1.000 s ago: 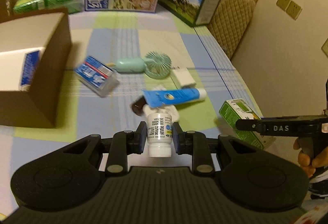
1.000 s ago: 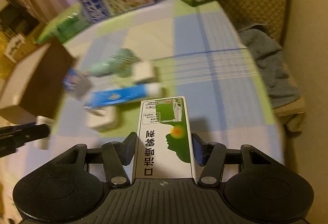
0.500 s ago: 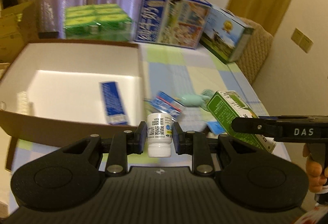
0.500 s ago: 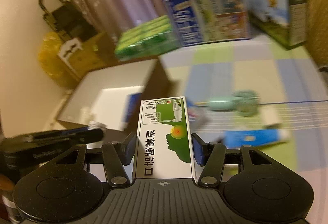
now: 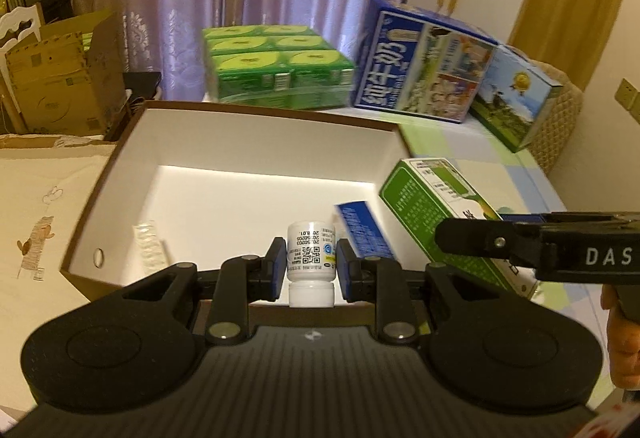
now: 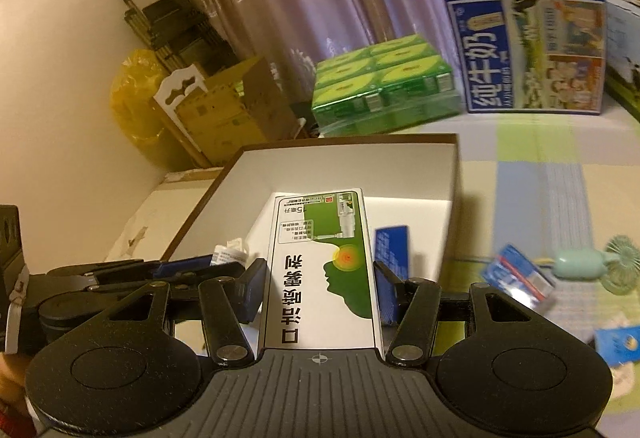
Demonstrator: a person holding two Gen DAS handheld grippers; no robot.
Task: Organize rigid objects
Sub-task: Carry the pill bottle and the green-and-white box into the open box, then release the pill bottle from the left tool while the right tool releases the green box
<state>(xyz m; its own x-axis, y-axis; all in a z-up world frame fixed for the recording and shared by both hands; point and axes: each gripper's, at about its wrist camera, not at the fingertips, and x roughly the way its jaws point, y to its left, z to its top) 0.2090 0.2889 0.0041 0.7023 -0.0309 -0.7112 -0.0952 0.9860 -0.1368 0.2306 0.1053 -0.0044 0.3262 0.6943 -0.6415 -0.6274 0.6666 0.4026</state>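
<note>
Left wrist view: left gripper [image 5: 311, 265] at lower centre, fingers clamping a small white bottle [image 5: 311, 256] by its sides, cap toward the camera, QR label facing up. Bottle is hanging over the near edge of an open box [image 5: 256, 141] with brown outside and white inside, which is filling the middle of the frame. Inside the box: a blue carton [image 5: 362, 230] lying flat near the right wall, and a pale clear packet [image 5: 150, 244] at lower left of the box floor.

Right side of this view: right gripper [image 5: 460, 244] is reaching in from the edge, a bit of hand [image 5: 620, 350] showing at lower right. It is carrying a green-and-white carton [image 5: 432, 213], tilted, over the box's right wall.

Right wrist view: the same carton [image 6: 320, 274] is sitting lengthwise between the right gripper's [image 6: 320, 290] fingers, both pads pressing on its long sides, printed face up, over the near part of the box [image 6: 352, 153]. The left gripper [image 6: 160, 270] is showing at left centre with the bottle's label [image 6: 230, 256] peeking above it.

Only the right wrist view is showing the loose items on the checked surface [image 6: 560, 181] at right: a mint handheld fan [image 6: 592, 268], a blurred blue-and-red pack [image 6: 516, 276], a blue tube [image 6: 616, 348].

Both views are showing the green shrink-wrapped pack [image 5: 276, 65] and the large blue milk carton box [image 5: 420, 57] standing behind the open box.
</note>
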